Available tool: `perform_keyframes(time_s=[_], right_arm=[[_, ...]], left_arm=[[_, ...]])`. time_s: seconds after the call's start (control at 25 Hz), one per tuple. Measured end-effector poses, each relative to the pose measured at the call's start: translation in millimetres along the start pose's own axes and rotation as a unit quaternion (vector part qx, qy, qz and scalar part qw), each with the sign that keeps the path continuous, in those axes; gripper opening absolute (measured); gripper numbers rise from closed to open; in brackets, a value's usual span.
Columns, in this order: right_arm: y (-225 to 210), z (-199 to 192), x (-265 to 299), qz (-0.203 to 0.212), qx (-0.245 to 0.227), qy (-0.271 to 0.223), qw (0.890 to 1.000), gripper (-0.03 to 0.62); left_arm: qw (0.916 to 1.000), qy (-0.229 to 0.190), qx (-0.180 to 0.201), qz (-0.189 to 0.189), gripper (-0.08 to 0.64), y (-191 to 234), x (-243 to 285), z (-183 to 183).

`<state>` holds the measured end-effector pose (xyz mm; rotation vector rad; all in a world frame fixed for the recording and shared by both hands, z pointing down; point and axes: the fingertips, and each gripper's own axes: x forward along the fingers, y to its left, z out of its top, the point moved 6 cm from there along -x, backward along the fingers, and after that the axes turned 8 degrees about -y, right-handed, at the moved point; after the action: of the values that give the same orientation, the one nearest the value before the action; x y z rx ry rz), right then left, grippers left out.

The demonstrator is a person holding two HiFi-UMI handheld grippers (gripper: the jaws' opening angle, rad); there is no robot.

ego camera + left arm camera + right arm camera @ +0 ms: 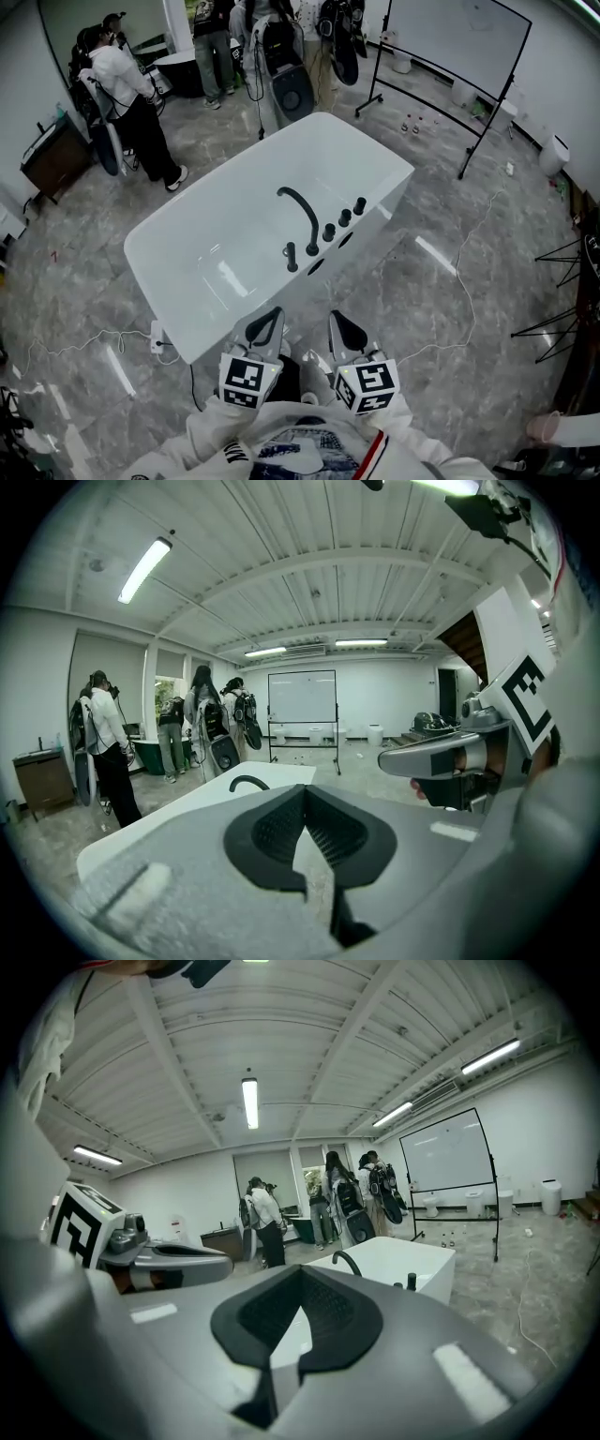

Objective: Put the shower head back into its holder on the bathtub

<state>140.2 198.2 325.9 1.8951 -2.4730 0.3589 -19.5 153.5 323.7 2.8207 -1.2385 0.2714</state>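
A white freestanding bathtub (225, 234) stands on the grey marble floor ahead of me. On its near rim, a black arched spout (302, 211) rises beside a row of black knobs (344, 217). A slim black upright piece (292, 258) ends that row; I cannot tell whether it is the shower head. My left gripper (272, 315) and right gripper (336, 319) are held side by side close to my chest, short of the tub and pointing at it. Both are shut with nothing between the pads. The left gripper (303, 799) faces the tub (187, 810). The right gripper (300, 1274) faces the tub (412, 1262) too.
Several people (131, 94) stand at the back left by another tub. A wheeled whiteboard (459, 42) stands at the back right. A white cable (469, 244) and a power strip (157, 337) lie on the floor near the tub. Tripod legs (558, 291) stand at the right, a dark cabinet (54, 157) at the left.
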Motion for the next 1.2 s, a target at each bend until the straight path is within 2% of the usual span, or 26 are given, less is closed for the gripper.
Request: perform_keyframes(time_s=[0.2,0.52,0.88,1.2], right_arm=[[11.3,-5.7,-27.0,0.007,0.007,-0.003,1.000,0.005],[21.6,-2.7,-49.5,0.003,0.012,-0.015,1.000,0.005],[45.7,-12.1,-52.2,-0.006,0.007,-0.002,1.000,0.005],[50.9,-8.8,-55.7,-0.019,-0.002,-0.005,1.000,0.005]], left_arm=[[1.0000,-0.005,0.004,0.000,0.000,-24.8,-27.4,1.3],[0.9998,-0.012,0.010,-0.013,0.000,-38.8,-46.8,5.1],[0.9997,-0.007,-0.001,-0.025,0.000,-29.7,-62.2,-3.6],[0.9991,-0.020,-0.001,-0.038,0.000,-31.9,-63.7,2.2]])
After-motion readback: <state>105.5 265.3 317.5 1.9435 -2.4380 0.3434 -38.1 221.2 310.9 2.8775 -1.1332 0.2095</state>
